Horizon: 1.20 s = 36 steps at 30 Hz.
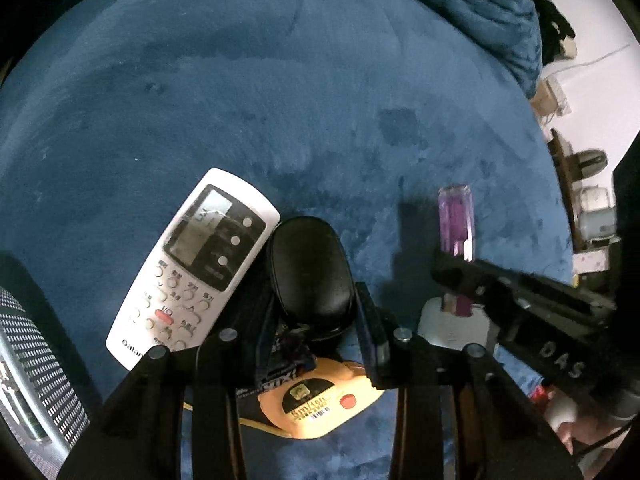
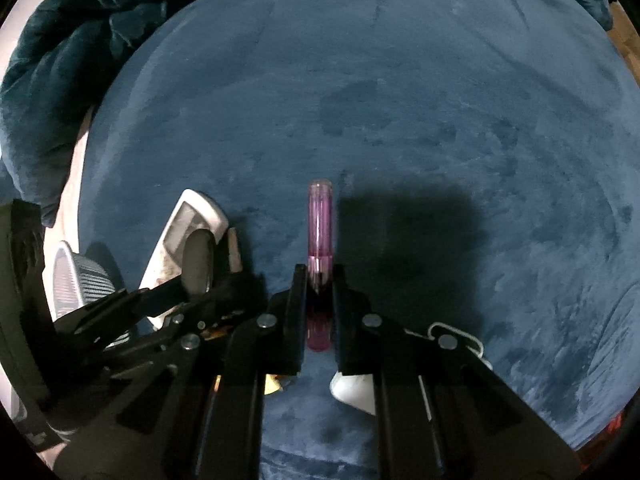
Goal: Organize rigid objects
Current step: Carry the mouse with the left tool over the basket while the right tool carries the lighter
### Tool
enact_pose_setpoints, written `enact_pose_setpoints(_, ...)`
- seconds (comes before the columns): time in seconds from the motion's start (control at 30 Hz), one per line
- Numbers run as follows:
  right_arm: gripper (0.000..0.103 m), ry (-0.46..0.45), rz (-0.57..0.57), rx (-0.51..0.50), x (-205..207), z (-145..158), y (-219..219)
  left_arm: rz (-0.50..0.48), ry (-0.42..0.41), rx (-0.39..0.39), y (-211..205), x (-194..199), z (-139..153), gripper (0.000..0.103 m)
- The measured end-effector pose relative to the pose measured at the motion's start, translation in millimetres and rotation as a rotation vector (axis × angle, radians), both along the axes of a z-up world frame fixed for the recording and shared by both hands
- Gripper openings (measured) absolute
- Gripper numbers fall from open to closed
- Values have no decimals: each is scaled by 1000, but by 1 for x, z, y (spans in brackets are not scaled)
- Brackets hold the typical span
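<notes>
Over blue bedding (image 1: 280,80), both grippers point steeply downward.

The blanket (image 1: 280,100) is deep blue plush, mottled with darker brushed patches. The remote (image 1: 192,268) is white with a black panel around a grey screen, white buttons and one red button. The case (image 1: 310,272) is plain black. The tape measure (image 1: 316,404) is yellow-orange with a black round label and a red button. The lighter (image 2: 319,232) is see-through purple. The basket (image 1: 36,376) is silvery metal mesh, dotted with holes.
</notes>
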State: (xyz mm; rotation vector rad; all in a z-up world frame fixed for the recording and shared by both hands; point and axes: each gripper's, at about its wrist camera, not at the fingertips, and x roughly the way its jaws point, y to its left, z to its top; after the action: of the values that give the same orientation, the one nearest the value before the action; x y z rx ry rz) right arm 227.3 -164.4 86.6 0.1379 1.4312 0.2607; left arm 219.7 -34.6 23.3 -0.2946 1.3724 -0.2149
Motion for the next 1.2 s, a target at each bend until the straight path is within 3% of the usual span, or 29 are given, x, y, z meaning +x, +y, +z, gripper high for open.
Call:
enact_pose_setpoints(0.33,11,2,-20,36,-4,3,5,19,-15,1,18,-17,21,37)
enact_pose_setpoints(0.73,11,-31,-21,98,-14,30,-1,69,-95,-8,38,-31,63,37)
enact_pose_setpoints(1.2,11,-78,122,200,-49,74,65,166,-229,59,100,-88,138,37)
